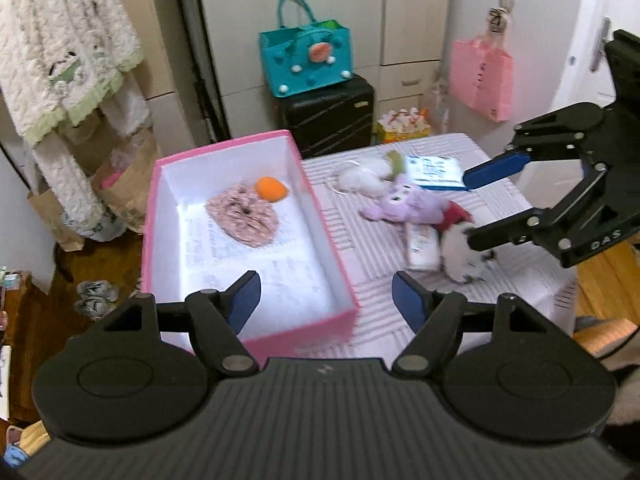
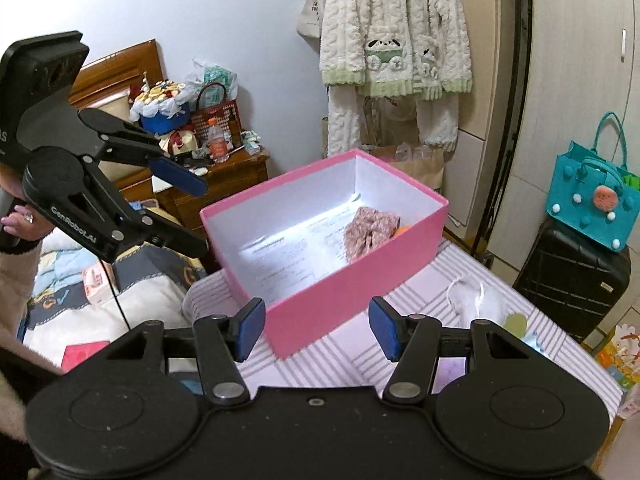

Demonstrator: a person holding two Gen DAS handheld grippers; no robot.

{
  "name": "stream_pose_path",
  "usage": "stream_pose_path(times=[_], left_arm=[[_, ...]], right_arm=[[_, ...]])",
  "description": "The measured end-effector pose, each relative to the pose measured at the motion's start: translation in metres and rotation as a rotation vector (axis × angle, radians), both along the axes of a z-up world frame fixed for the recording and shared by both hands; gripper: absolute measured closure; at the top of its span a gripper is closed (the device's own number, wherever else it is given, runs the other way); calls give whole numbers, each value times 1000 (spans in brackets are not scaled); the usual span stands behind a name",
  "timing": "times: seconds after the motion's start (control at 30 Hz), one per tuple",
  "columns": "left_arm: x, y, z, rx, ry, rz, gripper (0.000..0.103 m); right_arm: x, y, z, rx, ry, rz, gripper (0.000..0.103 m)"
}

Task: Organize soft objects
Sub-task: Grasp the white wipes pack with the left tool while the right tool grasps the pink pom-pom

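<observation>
Inside the pink box (image 1: pixel 256 184) on my striped table (image 1: pixel 520 272) I see a pink knitted piece (image 1: pixel 244 218) touching an orange soft ball (image 1: pixel 271 189). Right of the box, a purple plush (image 1: pixel 404 202), a white plush (image 1: pixel 366 178) and a black-and-white plush (image 1: pixel 464 256) lie loose on the cloth. My left gripper (image 1: pixel 326 300) stands wide and empty over the box's near end. My right gripper (image 2: pixel 316 328) is parted too, holding nothing.
</observation>
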State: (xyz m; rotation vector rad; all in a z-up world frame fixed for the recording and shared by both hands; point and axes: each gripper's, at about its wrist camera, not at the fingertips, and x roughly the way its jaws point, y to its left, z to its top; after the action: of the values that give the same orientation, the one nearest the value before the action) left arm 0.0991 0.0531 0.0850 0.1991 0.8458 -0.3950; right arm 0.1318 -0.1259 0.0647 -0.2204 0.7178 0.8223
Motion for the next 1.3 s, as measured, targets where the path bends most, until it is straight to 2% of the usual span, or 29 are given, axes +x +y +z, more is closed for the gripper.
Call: stream_pose_path(times=[0.3,0.53,0.7,0.83,1.0,1.3], left_arm=[[-25,-34,-13,29,-31,-105,27],[-28,-60,-36,-36,4,-189,26],[-25,-80,-54,-57,7,-213,26],[-17,-95,-68,-83,40,-231,26],[-7,-112,-82,-90,68,-229,26],[30,-126,-101,-155,59,-125,27]], right_arm=[[-38,-22,-17,-18,20,-9,40],[-56,-48,-40,-11,56,-49,38],[-64,-65,-59,2,73,-92,37],[-66,-81,-74,11,85,-121,37],[-61,-100,-90,20,100,-170,37],[-26,-134,-105,14,64,-276,37]])
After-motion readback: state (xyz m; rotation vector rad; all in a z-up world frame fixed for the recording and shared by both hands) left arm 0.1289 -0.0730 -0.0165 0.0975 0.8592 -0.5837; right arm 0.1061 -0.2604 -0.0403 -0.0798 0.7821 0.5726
